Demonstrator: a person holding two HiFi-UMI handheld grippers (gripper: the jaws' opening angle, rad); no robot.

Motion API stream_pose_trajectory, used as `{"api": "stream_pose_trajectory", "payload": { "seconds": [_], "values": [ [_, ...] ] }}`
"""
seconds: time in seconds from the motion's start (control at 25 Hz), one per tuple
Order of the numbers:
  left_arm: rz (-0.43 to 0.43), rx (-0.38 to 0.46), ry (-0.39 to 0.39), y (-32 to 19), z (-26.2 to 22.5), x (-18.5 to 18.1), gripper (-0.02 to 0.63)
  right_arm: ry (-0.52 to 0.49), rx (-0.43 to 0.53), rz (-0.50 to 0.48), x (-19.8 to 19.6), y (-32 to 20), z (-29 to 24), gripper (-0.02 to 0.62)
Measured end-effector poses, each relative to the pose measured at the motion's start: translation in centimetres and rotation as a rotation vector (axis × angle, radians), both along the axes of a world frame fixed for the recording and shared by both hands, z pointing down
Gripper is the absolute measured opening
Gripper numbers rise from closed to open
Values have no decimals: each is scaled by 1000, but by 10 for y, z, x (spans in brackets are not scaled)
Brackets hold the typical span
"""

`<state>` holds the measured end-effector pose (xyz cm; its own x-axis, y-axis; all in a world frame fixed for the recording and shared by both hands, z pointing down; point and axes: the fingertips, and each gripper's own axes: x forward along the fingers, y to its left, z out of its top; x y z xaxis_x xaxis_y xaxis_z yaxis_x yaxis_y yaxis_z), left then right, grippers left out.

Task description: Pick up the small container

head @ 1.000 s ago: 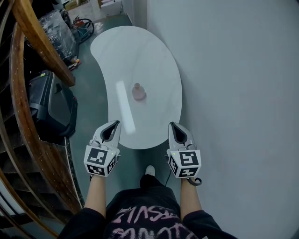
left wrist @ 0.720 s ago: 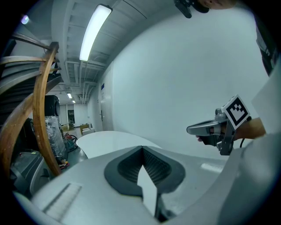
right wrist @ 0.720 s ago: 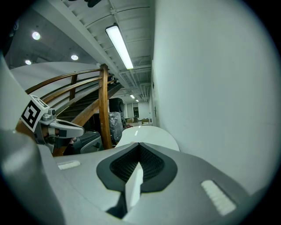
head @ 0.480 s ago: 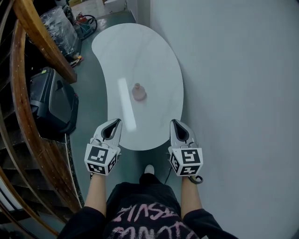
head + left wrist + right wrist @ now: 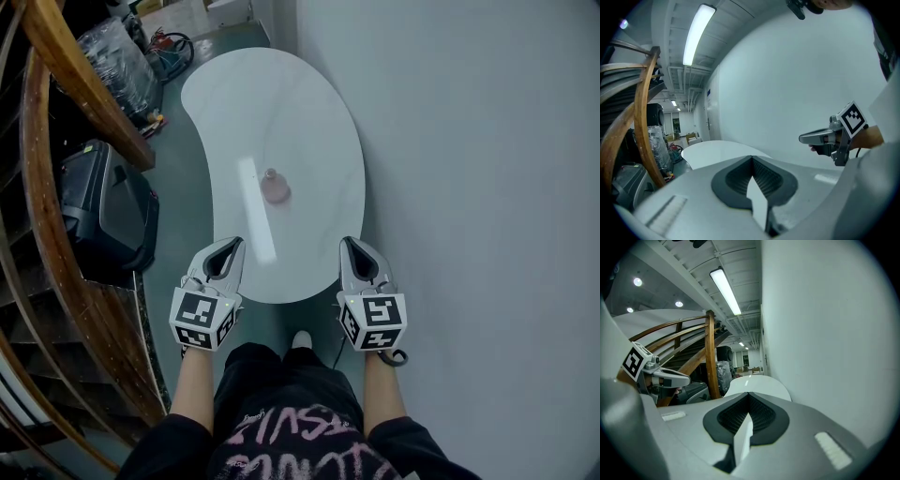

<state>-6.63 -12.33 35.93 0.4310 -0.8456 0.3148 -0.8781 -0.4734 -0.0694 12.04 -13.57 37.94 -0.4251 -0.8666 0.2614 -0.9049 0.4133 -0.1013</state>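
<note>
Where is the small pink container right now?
In the head view, the small pink container stands near the middle of the white table, ahead of and between the left gripper and the right gripper.

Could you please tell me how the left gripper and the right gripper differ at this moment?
The left gripper hangs on the side of the table toward the stair rail; the right gripper hangs on the side toward the wall. The left gripper's marker cube shows a different pattern from the right gripper's marker cube. Both are shut, empty, and short of the pink container.
</note>
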Motion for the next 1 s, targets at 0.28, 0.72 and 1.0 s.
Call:
{"api": "stream_pose_trajectory", "payload": {
  "seconds": [0.28, 0.72, 1.0],
  "values": [
    [15, 20, -17, 2, -7, 6, 1, -5, 11, -4, 1, 2, -4, 11],
    [33, 45, -26, -2, -17, 5, 1, -10, 35, -16, -8, -4, -15, 11],
    [39, 54, -23, -7, -16, 4, 1, -5, 39, -12, -11, -8, -14, 11]
  ]
}}
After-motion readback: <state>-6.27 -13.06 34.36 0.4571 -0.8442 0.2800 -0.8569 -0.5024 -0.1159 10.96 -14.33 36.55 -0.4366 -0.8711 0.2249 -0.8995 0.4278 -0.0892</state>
